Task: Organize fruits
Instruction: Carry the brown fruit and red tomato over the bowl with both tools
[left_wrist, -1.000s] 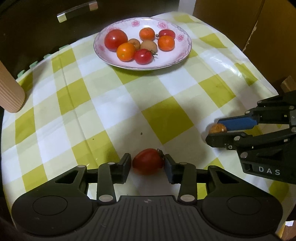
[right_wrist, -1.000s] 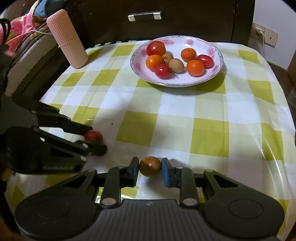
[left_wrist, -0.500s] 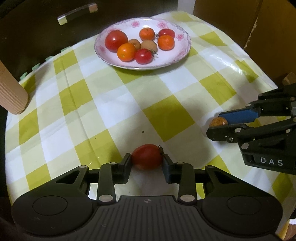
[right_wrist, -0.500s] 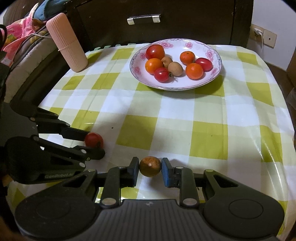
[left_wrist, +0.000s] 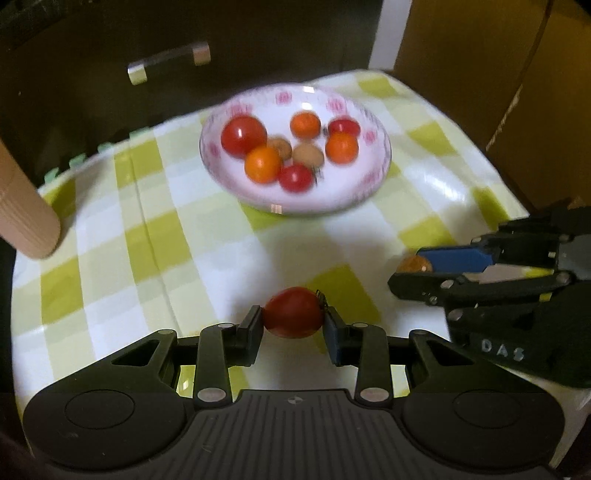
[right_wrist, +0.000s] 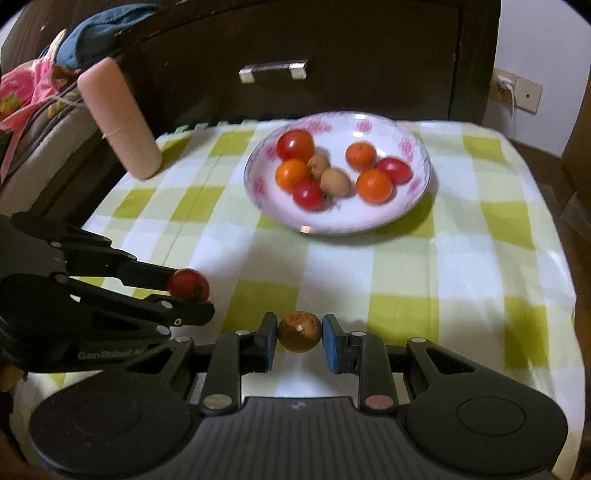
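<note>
My left gripper (left_wrist: 293, 321) is shut on a red tomato (left_wrist: 293, 312), lifted a little off the checked cloth. Seen from the right wrist, that tomato (right_wrist: 188, 283) shows between the left gripper's (right_wrist: 192, 291) black fingers. My right gripper (right_wrist: 299, 332) is shut on a small brown fruit (right_wrist: 299, 331), which the left wrist view also catches as a brown fruit (left_wrist: 414, 264) in the right gripper (left_wrist: 410, 269). A white flowered plate (left_wrist: 343, 199) at the far side holds several tomatoes, oranges and brown fruits. From the right wrist the plate (right_wrist: 354, 225) sits ahead, slightly right.
A yellow-and-white checked tablecloth (right_wrist: 406, 266) covers the table. A pink ribbed cylinder (right_wrist: 118, 118) leans at the far left corner. Behind stands a dark cabinet with a metal handle (right_wrist: 273, 70). Cardboard boxes (left_wrist: 480, 74) rise at the right in the left wrist view.
The left gripper closed onto the red tomato and lifted it, moving toward the plate. The right gripper stayed shut on the brown fruit and barely moved.
</note>
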